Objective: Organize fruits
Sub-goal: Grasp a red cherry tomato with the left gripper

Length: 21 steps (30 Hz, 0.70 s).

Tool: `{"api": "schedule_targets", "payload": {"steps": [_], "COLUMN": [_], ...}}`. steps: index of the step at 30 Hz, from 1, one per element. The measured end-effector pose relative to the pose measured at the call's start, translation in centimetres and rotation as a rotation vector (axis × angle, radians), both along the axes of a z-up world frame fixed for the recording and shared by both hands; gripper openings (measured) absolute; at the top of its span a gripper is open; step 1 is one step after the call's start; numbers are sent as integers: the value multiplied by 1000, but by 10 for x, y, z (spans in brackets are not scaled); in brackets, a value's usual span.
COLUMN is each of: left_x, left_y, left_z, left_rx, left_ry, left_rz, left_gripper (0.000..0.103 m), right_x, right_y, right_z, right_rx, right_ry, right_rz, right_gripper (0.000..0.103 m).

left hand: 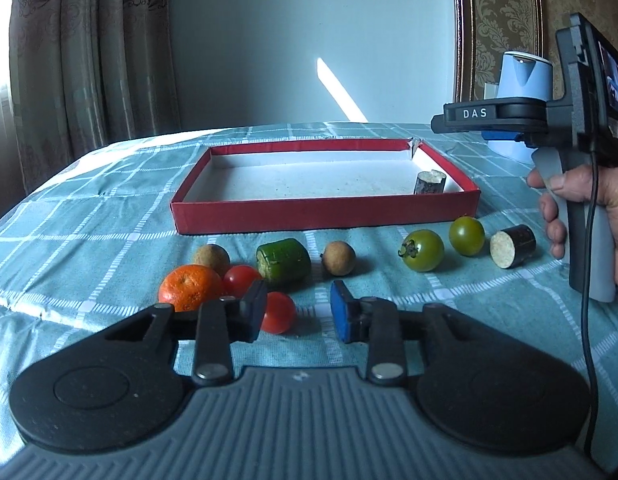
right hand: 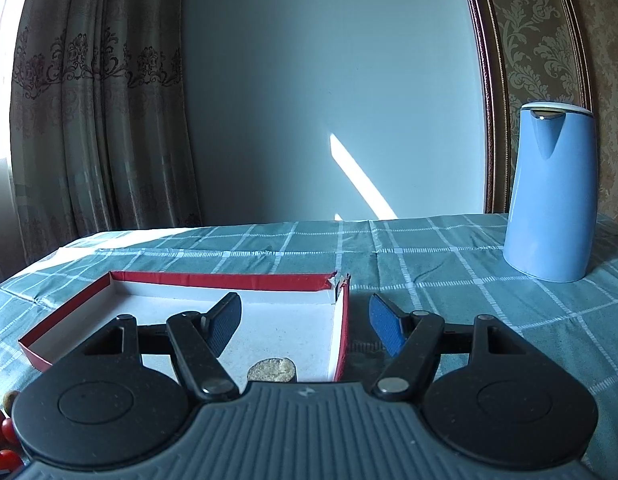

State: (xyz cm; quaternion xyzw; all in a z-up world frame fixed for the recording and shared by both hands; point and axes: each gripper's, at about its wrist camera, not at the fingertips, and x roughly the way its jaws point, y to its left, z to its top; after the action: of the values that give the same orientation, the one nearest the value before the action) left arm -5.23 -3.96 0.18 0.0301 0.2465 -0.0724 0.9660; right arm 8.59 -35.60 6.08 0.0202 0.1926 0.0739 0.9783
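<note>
The left gripper (left hand: 299, 312) is low over the table (left hand: 89, 216), jaws spread and empty; a red tomato (left hand: 277, 312) lies just ahead, toward the left jaw. The right gripper (right hand: 305, 328), spread too, hangs above the red tray (right hand: 341, 344).

Red box (left hand: 325, 216) interior open across its left and middle; one dark cylinder piece (left hand: 429, 183) in its near right corner. Fruit row crowding tabletop (left hand: 69, 240) along box's near wall: orange (left hand: 191, 287), red tomatoes (left hand: 241, 279) touching, gaps wider rightward. Kettle (right hand: 549, 196) blocking far right corner. Left edge free.
</note>
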Motion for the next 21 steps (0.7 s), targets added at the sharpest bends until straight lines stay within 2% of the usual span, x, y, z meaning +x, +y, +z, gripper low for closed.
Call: {"api": "schedule_targets", "payload": {"steps": [6,9,13,15,16,17,21], "left_x": [-2,1,12,14,13,12,9], "left_y": [5,6,4,7,7,7,8], "left_z": [-1,-3,-9,-10,-9,-9,-4], "left_rx": [-4,-10,-8,-24,-29,-28,-36], "left_ry": [-16,4,86,89,87,88,78], "left_rz": [32,26,7,10,12,13,16], "left_gripper": [37,37,37,37,33,23,23], "right_x": [-1,0,-1,-2,-1,-2,-2], "right_y": [3,3,3,3,3,3,3], "right_z": [-1,-2,-1,-1,-1,-1,0], "right_rx": [-10,-10,-10,-7,-7,-7,1], "right_ry": [1,3,2,-2,-4,-5,-7], "right_rz": [7,7,4,4,4,4,8], "right_gripper": [70,70,70,70,70,70,70]}}
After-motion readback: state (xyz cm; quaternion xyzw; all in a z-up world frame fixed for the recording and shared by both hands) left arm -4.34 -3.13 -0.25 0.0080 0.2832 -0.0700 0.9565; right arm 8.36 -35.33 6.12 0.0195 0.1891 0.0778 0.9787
